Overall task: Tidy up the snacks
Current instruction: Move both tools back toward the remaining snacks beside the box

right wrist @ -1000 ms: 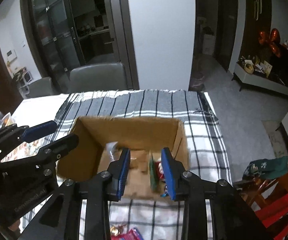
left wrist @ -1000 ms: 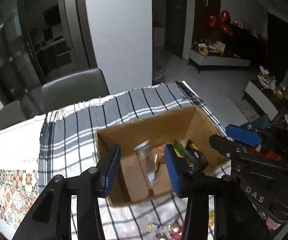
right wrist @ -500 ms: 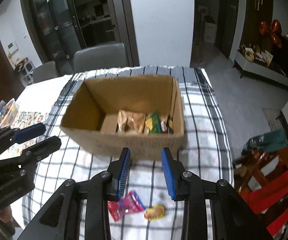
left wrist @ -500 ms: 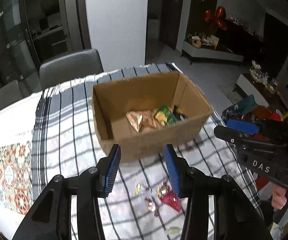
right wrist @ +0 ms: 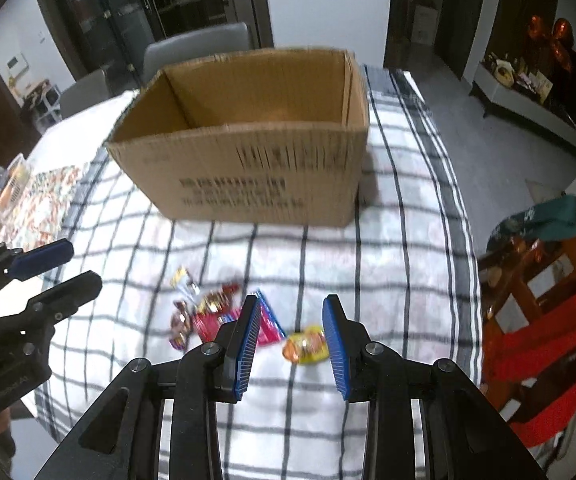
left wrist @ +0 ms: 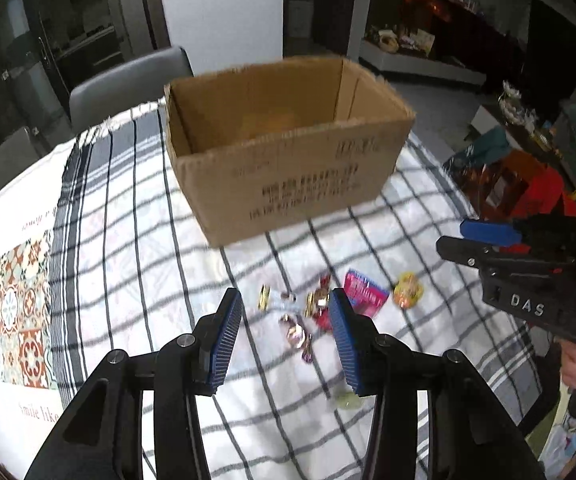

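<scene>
snacks (left wrist: pixel 320 308) lay scattered at centre frame on the checked cloth (left wrist: pixel 135 264), below the cardboard box (left wrist: pixel 288 148); i held my left gripper (left wrist: pixel 283 340) and right gripper (right wrist: pixel 288 340) partly open, both empty.

Black tool (left wrist: pixel 283 340) frames, ribbed blue pads (silver screws).

Overhead room light falls on the checked cloth (left wrist: pixel 135 208), bright and slightly washed out just in front of the cardboard box (right wrist: pixel 247 152), while the room behind the box stays dim. The box print and the wrappers in front of it are motion-blurred. Both views bow strongly and darken to black far out from the box.
</scene>
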A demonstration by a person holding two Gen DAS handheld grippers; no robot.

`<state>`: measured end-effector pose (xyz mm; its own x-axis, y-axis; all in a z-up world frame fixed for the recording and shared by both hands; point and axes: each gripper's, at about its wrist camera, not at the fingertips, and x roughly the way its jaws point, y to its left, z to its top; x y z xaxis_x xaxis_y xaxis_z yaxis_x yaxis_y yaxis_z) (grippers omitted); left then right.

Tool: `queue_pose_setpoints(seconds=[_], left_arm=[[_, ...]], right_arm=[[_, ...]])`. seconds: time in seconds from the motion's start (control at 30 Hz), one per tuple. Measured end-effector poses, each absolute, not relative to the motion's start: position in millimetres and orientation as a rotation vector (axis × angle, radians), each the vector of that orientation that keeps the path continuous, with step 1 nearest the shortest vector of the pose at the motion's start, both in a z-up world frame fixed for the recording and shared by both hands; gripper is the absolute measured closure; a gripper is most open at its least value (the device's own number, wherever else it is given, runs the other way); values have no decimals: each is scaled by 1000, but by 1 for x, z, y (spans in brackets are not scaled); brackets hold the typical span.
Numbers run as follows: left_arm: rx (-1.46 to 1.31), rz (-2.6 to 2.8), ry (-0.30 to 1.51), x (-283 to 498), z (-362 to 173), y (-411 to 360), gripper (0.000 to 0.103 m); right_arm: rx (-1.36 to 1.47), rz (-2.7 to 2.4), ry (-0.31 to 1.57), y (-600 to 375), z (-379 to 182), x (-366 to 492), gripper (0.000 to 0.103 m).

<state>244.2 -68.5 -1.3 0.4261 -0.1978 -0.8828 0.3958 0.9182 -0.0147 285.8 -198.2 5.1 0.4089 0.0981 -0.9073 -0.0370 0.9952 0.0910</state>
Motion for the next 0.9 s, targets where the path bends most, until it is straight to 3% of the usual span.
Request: queue_pose_setpoints(seconds=[0.7, 0.77, 0.8, 0.9], left_arm=[[203, -382, 1272, 250, -73, -74, 65], [190, -381, 1288, 253, -80, -75, 65], [189, -378, 1292, 254, -82, -75, 65], [190, -378, 1311, 256, -91, -76, 66]], right_arm=[[72, 76, 1345, -204, -62, 287, 70], [73, 75, 1356, -205, -68, 289, 65], [73, 73, 1358, -205, -70, 289, 58], [77, 69, 1362, -207, -75, 291, 56]])
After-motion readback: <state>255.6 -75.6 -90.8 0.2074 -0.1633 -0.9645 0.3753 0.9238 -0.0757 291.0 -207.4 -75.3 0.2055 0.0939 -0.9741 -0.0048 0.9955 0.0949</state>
